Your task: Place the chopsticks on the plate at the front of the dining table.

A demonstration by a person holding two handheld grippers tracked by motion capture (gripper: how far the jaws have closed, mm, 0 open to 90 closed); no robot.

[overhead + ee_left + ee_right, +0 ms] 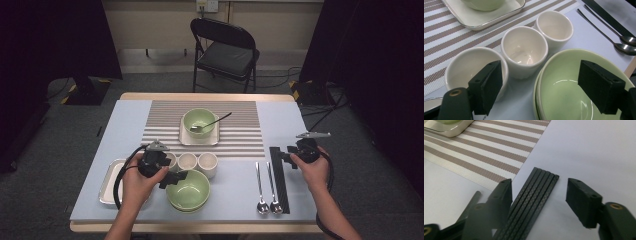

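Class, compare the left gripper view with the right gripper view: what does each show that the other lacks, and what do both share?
Left gripper view alone: three cream ceramic cups in a row, stacked pale green bowls, two steel spoons, and the left gripper with open jaws over the bowls' rim.

Right gripper view alone: the right gripper, jaws open astride the near end of the black carbon-weave chopsticks, pads not touching them.

Shared: the brown-and-white striped placemat, the cream square tray and the pale blue tabletop.

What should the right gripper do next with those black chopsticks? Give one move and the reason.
Probably lower the right gripper a little and close it on the black chopsticks. Its jaws stand open on either side of the bundle's near end without pressing on it, and the sticks lie flat on the table, so a small descent should bring the pads level with them.
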